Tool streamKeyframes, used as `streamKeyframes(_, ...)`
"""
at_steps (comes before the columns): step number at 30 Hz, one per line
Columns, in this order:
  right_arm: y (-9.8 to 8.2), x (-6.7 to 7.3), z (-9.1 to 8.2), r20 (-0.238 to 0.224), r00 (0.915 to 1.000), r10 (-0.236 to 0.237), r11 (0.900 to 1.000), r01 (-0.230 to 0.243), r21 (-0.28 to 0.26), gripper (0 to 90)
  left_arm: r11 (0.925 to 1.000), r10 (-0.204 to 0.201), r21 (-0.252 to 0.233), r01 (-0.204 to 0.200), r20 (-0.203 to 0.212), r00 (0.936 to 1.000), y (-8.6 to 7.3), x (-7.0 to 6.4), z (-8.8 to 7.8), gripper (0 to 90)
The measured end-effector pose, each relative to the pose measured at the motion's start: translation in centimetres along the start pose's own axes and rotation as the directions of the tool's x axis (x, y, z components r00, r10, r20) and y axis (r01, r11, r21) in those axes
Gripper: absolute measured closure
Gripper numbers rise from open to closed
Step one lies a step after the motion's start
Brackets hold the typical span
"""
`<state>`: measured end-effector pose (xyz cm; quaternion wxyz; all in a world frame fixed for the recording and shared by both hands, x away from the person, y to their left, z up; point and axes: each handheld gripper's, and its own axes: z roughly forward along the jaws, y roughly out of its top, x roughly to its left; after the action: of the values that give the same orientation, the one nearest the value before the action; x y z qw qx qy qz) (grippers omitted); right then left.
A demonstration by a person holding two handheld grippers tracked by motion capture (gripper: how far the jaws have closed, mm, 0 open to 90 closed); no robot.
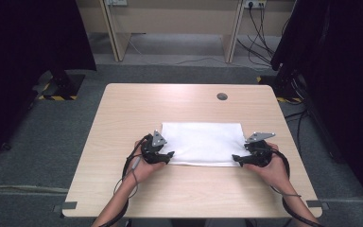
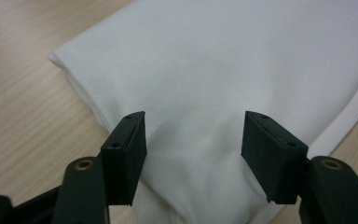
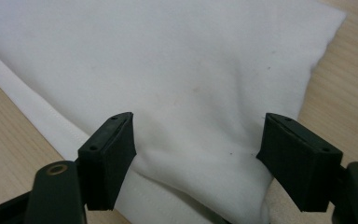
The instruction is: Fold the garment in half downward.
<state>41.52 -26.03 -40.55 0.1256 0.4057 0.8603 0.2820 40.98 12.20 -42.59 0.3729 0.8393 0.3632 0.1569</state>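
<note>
White folded cloth (image 1: 202, 143) lies flat mid-counter (image 1: 123, 109), toward my near edge. My left claw (image 1: 169, 155) and right claw (image 1: 237, 159) sit at its near corners, jaws wide, nothing pinched; looks like the fold is set down.

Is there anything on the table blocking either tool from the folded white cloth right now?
Nothing visible does. The left tool sits at the folded white cloth's near left corner and the right tool at its near right corner, each with jaws apart and cloth directly between them. The table around the cloth carries nothing else nearby.
</note>
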Motion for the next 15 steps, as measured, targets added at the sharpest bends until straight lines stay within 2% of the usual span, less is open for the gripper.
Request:
streamKeyframes(7, 0.1, 0.1, -0.4, -0.013, 0.9995, 0.028, 1.0, -0.028, -0.013, 19.1, 0.9989, -0.019, -0.044, 0.018, -0.022, 0.9996, 0.2, 0.0, -1.2, 24.5)
streamKeyframes(11, 0.0, 0.3, -1.3, -0.037, 0.9982, 0.047, 0.998, -0.048, -0.032, 16.9, 0.9983, -0.021, -0.054, 0.02, -0.026, 0.9994, 0.1, 0.0, -1.7, 23.2)
streamKeyframes(12, 0.0, 0.3, -1.3, -0.037, 0.9982, 0.047, 0.998, -0.048, -0.032, 15.8, 0.9975, -0.023, -0.067, 0.021, -0.03, 0.9993, -0.1, 0.0, -2.5, 23.2)
streamKeyframes(14, 0.0, 0.4, -1.8, -0.049, 0.9975, 0.051, 0.998, -0.053, -0.042, 15.8, 0.9975, -0.023, -0.067, 0.021, -0.03, 0.9993, -0.1, 0.0, -2.5, 22.6)
streamKeyframes(15, 0.0, 0.4, -1.8, -0.049, 0.9975, 0.051, 0.998, -0.053, -0.042, 14.6, 0.9963, -0.031, -0.082, 0.028, -0.033, 0.999, -0.3, 0.0, -3.4, 22.6)
